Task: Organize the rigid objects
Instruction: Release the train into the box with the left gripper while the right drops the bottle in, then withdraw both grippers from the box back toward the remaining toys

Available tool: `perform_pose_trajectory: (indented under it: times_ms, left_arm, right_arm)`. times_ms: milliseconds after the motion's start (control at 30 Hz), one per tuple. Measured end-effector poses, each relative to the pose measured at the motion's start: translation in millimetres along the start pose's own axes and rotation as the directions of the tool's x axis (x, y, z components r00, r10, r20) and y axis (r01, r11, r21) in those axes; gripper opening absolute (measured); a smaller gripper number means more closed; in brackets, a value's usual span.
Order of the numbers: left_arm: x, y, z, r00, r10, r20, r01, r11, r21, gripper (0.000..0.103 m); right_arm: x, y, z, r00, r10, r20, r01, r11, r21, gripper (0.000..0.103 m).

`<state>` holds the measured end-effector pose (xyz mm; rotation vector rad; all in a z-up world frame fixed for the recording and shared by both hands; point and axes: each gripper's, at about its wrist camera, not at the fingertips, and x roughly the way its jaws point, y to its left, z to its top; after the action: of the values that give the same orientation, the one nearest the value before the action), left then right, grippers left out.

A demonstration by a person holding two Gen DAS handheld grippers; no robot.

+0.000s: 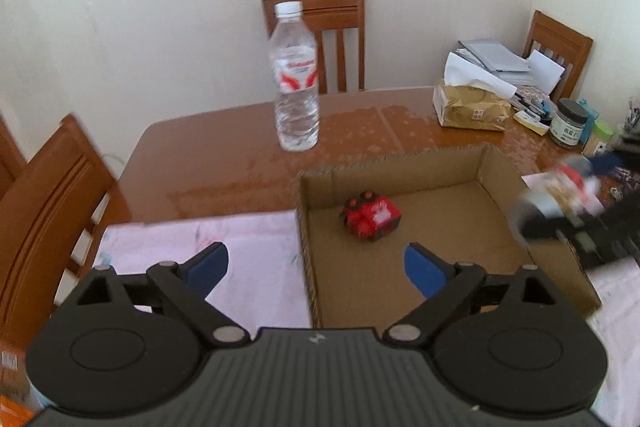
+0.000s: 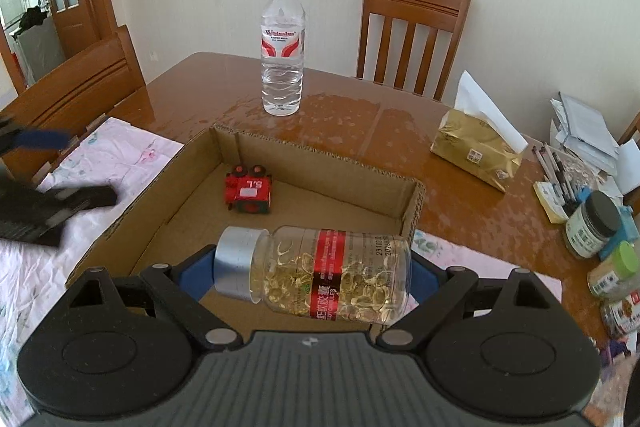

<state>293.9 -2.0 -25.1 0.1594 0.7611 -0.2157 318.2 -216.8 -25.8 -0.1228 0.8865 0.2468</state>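
Observation:
My right gripper is shut on a clear capsule bottle with a silver cap and red label, held on its side above the near end of an open cardboard box. A red toy car lies inside the box; it also shows in the left wrist view. My left gripper is open and empty, hovering over the box's left wall and the pink cloth. The right gripper with its bottle appears blurred at the right in the left wrist view.
A water bottle stands upright on the wooden table behind the box. A tissue pack, jars, pens and papers crowd the right side. Wooden chairs surround the table. The left gripper shows blurred at the left.

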Motion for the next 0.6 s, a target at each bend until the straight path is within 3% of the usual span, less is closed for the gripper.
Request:
perform_pose_trajectory:
  times_ms: [333, 367, 600]
  left_arm:
    - [-29, 18, -62, 0.996, 0.018, -0.087, -0.027, 0.995, -0.100, 0.097]
    - [-30, 18, -67, 0.995, 0.019, -0.096, -0.029, 0.994, -0.104, 0.097]
    - [-39, 18, -90, 0.991, 0.047, -0.124, -0.057, 0.995, -0.085, 0.097]
  right_arm:
    - [37, -1, 34, 1.000, -0.029, 0.011, 0.029, 0.999, 0.023, 0.098]
    - [38, -1, 36, 0.999, -0.036, 0.021, 0.035, 0.999, 0.023, 0.103]
    - [26, 10, 30, 0.999, -0.043, 0.024, 0.043, 0.999, 0.002, 0.103]
